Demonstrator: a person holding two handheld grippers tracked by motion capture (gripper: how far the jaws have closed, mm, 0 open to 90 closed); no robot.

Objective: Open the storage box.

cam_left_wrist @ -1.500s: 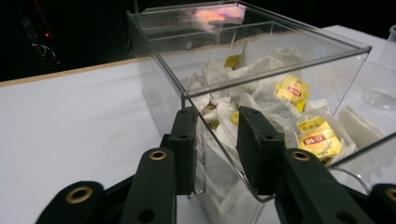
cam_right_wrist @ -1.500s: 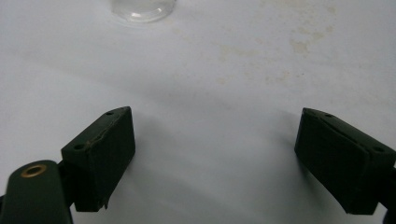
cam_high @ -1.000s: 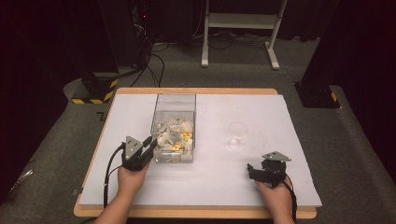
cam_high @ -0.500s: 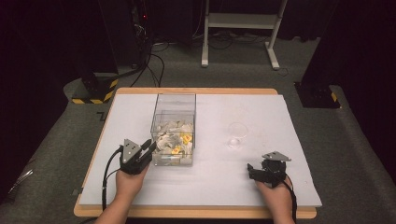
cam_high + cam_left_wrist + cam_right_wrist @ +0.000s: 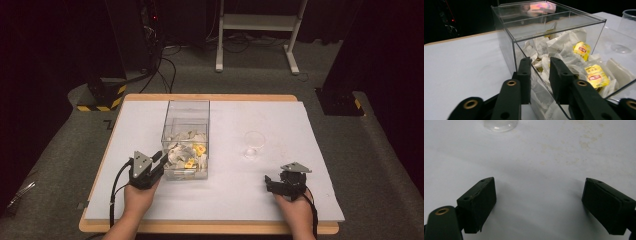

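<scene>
A clear plastic box (image 5: 186,112) holding several white and yellow tea bags (image 5: 580,50) stands left of centre on the white table. My left gripper (image 5: 161,156) is at the box's near left corner. Its jaws (image 5: 540,62) have just been opening and now stand a narrow gap apart. The thin clear wall and the tea bags behind it show between them, and the pads do not press on it. My right gripper (image 5: 274,182) rests near the front right with its jaws (image 5: 537,195) wide open over bare table, nothing between them.
A small clear plastic cup (image 5: 254,142) stands upright right of the box and beyond the right gripper; its base (image 5: 499,125) sits at the top of the right gripper view. The white sheet (image 5: 300,125) lies on a wooden board. Dark stands and cables lie behind.
My left gripper has drawn back slightly from the box toward the near edge. The box, the cup and the right gripper have not moved.
</scene>
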